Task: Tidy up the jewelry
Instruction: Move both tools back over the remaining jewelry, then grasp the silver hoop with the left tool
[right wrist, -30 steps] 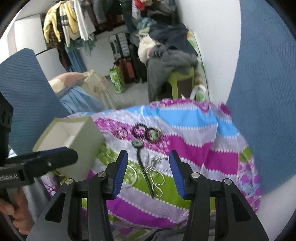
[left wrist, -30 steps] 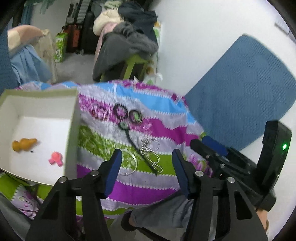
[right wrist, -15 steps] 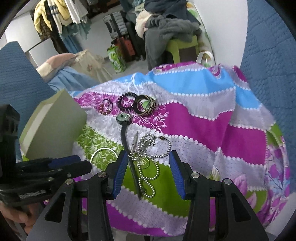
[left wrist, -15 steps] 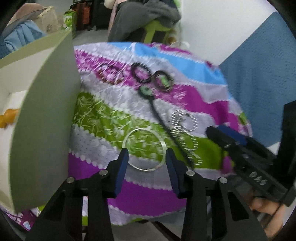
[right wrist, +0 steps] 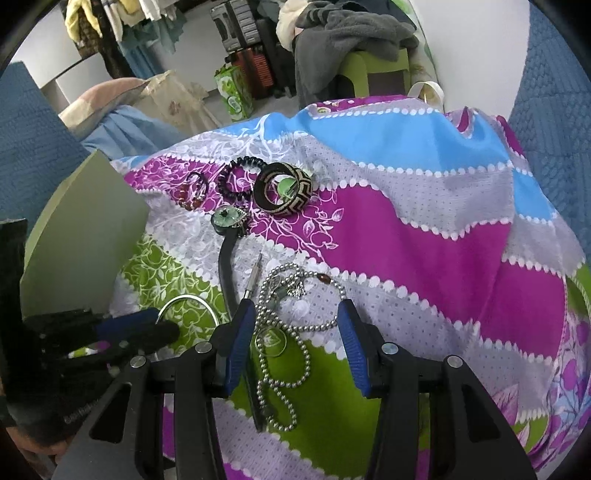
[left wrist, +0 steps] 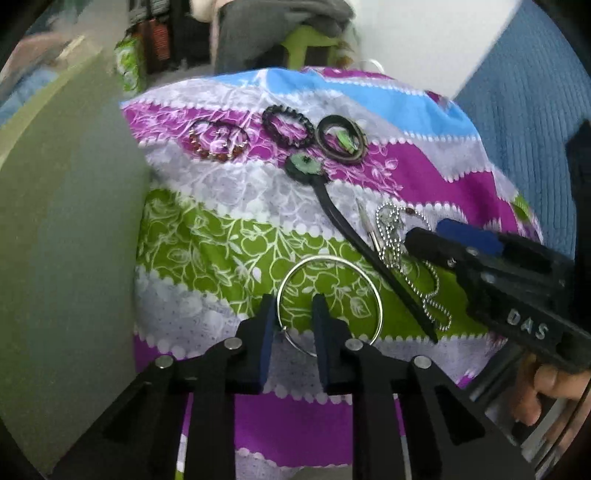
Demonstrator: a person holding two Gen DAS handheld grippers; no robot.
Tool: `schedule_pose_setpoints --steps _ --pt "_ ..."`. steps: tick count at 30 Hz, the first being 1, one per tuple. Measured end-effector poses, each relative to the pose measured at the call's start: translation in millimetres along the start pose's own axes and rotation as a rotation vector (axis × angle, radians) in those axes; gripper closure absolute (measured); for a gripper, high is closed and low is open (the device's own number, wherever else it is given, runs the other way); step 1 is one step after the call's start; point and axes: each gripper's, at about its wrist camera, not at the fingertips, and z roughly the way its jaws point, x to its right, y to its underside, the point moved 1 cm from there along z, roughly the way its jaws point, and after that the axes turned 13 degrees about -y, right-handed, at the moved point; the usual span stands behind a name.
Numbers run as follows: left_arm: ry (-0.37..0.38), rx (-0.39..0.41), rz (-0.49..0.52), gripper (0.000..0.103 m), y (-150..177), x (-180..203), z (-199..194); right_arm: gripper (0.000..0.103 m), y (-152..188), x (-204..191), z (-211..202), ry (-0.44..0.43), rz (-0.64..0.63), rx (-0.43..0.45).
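Note:
A thin silver bangle (left wrist: 328,259) lies on the striped cloth (left wrist: 229,236). My left gripper (left wrist: 294,306) points down over it with the bangle's left rim between its closing jaws; the pads stand apart from the wire. My right gripper (right wrist: 295,314) is open and straddles a silver bead chain (right wrist: 303,350) without touching it. Further back lie a red bead bracelet (left wrist: 218,142), a black bead bracelet (left wrist: 288,125), a wide patterned bangle (right wrist: 284,188) and a green pendant on a black cord (right wrist: 227,219). The right gripper (left wrist: 428,232) also shows at the right of the left wrist view.
A pale green box (left wrist: 66,221) stands at the cloth's left edge, close to the left gripper (right wrist: 162,323). A thin metal pin (right wrist: 253,277) lies beside the chain. Blue mats, a green stool piled with clothes (right wrist: 354,33) and luggage stand behind. A hand (left wrist: 543,387) grips the right tool.
Both grippers have come down close to the cloth. The left jaws have narrowed and now stand around the silver bangle's rim. The right jaws keep the same gap, now over the bead chain.

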Motion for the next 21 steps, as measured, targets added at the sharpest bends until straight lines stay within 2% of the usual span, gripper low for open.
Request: schedule_pose_setpoints --steps 4,6,10,15,21 --pt "0.007 -0.007 0.018 0.086 -1.8 -1.4 1.1 0.058 -2.9 -0.2 8.6 0.003 -0.003 -0.024" --pt "-0.017 0.012 0.036 0.098 -3.8 -1.5 0.7 0.058 -4.4 -2.7 9.0 -0.008 -0.010 -0.019" --pt "0.037 -0.004 0.016 0.099 -3.4 -8.8 -1.6 0.058 -4.7 -10.0 15.0 -0.024 -0.023 -0.032" --pt "0.080 0.009 -0.024 0.099 -4.6 -20.4 -15.1 0.059 -4.1 -15.8 21.1 0.007 -0.048 -0.045" --pt "0.122 0.039 -0.063 0.101 -6.8 -27.8 -38.3 0.068 -4.6 -17.1 24.0 0.046 -0.061 -0.037"
